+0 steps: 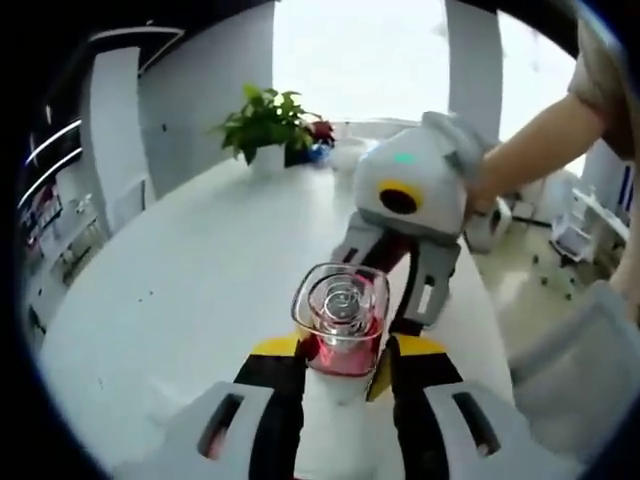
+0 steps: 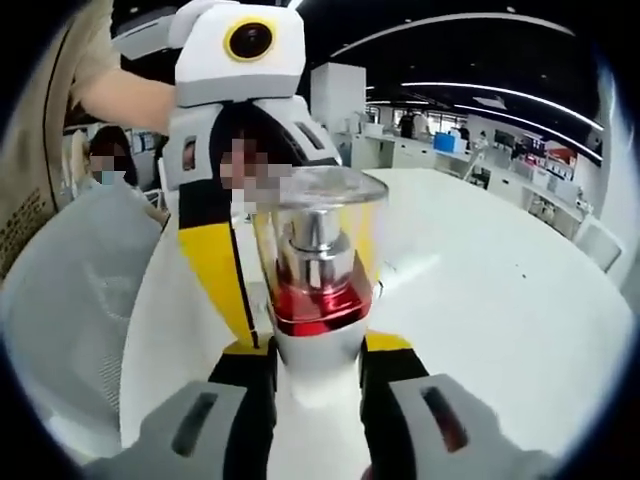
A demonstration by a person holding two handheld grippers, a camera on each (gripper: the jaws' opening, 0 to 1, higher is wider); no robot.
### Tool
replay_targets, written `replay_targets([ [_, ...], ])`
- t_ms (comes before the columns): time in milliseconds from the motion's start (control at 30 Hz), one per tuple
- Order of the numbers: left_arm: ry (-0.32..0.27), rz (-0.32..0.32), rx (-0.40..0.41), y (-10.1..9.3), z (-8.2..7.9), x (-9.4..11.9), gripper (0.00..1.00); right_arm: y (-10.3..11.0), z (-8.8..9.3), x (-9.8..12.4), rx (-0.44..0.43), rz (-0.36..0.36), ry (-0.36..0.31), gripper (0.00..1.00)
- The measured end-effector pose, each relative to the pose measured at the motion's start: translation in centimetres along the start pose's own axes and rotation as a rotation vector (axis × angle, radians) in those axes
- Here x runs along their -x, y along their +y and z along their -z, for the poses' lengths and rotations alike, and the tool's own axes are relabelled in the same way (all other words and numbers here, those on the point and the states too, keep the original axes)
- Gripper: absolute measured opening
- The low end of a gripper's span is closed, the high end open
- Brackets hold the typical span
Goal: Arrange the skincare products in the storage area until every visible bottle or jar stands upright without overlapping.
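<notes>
A pump bottle (image 1: 340, 312) with a clear square cap, red collar and white body is held above the white table (image 1: 190, 300). My left gripper (image 1: 345, 350) comes down over it, and its yellow-and-black fingertips press the collar from both sides. In the right gripper view the same bottle (image 2: 318, 270) stands upright, with my right gripper (image 2: 318, 368) shut on its white body. The left gripper (image 2: 305, 335) descends from the upper left, one yellow finger (image 2: 218, 275) running beside the cap. The right gripper (image 1: 398, 300), held by a hand, reaches in behind the bottle.
A potted plant (image 1: 268, 125) stands at the table's far end. A grey chair (image 2: 60, 300) is beside the table edge, and a person's arm (image 1: 540, 140) reaches in from the right. Broad white tabletop (image 2: 500, 290) lies beyond the bottle. Office desks line the background.
</notes>
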State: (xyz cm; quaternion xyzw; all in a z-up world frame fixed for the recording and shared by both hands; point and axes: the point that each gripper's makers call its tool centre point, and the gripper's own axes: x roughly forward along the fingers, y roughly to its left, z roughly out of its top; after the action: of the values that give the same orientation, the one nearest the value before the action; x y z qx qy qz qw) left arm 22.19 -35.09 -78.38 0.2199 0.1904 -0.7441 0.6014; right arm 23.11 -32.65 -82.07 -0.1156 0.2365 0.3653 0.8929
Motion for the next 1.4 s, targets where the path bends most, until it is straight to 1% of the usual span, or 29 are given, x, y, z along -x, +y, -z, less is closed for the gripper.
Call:
replay_targets([
  [67,0.001,-0.005,0.009,0.3,0.4,0.2,0.33,0.2,-0.3,0.1,-0.001,0.003,-0.001,0.39],
  [167,-0.001,-0.011,0.025,-0.1,0.7,0.8,0.35,0.3,-0.4,0.2,-0.017,0.014,0.006,0.44],
  [333,-0.009,-0.040,0.064,-0.5,1.1,2.2,0.44,0.9,-0.3,0.6,-0.040,0.037,0.015,0.52],
  [400,-0.012,-0.054,0.085,-0.7,1.4,3.0,0.46,1.1,-0.6,1.0,-0.057,0.053,0.004,0.52],
  [500,-0.026,-0.074,0.126,-1.5,1.5,4.2,0.49,1.1,-1.3,1.6,-0.111,0.093,-0.041,0.54],
  [667,-0.039,-0.102,0.173,-2.6,2.3,6.3,0.54,1.8,-0.9,2.3,-0.142,0.126,-0.041,0.60],
  [733,-0.043,-0.116,0.191,-3.0,2.8,7.1,0.59,2.3,-1.1,2.7,-0.163,0.142,-0.046,0.63],
  [767,-0.048,-0.127,0.197,-3.2,3.0,7.6,0.62,2.6,-1.5,2.9,-0.175,0.152,-0.061,0.64],
  [867,-0.050,-0.139,0.215,-4.0,3.7,8.7,0.64,3.6,-2.0,3.4,-0.189,0.162,-0.083,0.66],
  [933,-0.053,-0.148,0.228,-4.6,4.0,9.4,0.66,4.2,-2.0,3.5,-0.193,0.171,-0.082,0.67],
  [1000,-0.057,-0.166,0.232,-5.0,4.3,10.2,0.71,4.8,-1.7,3.5,-0.204,0.180,-0.072,0.70],
  [1200,-0.059,-0.192,0.268,-6.6,5.5,12.0,0.73,6.7,-1.8,4.0,-0.229,0.200,-0.064,0.75],
  [1233,-0.060,-0.195,0.274,-6.4,5.6,12.3,0.73,7.0,-1.9,4.1,-0.235,0.203,-0.065,0.76],
  [1333,-0.069,-0.212,0.296,-6.9,6.2,13.3,0.76,8.4,-2.5,4.5,-0.247,0.210,-0.083,0.77],
  [1400,-0.074,-0.222,0.311,-7.2,6.7,14.1,0.77,9.2,-2.7,4.6,-0.260,0.217,-0.089,0.79],
])
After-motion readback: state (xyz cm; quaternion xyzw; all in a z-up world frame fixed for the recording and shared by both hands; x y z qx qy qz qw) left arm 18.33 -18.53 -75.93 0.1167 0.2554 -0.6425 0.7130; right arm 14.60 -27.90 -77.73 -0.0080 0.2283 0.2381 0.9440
